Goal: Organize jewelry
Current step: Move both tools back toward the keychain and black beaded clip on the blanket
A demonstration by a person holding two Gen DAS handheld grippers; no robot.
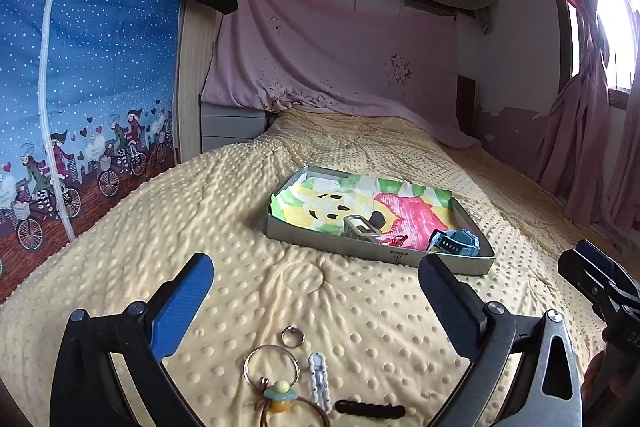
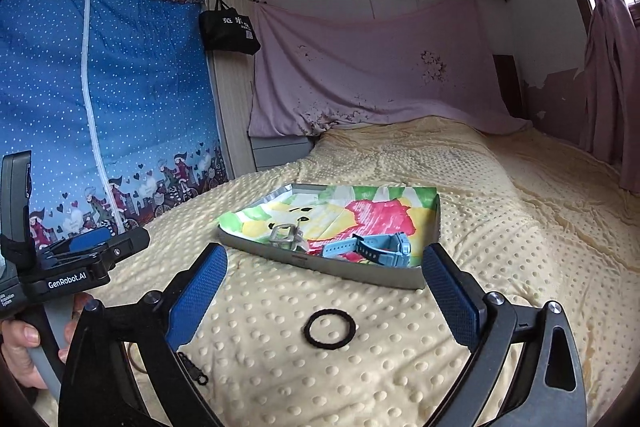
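Jaws gape empty on both my left gripper [image 1: 316, 289] and right gripper [image 2: 324, 279]. Small ring [image 1: 292, 336] lies just ahead of the left, tray [image 1: 380, 254] beyond; pinching bedspread [image 1: 224, 211] instead seems likely.

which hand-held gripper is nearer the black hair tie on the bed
Right. The black hair tie lies just ahead of the open right hand-held gripper, between its fingers. The left hand-held gripper is off to the side, over the small ring and keyring.
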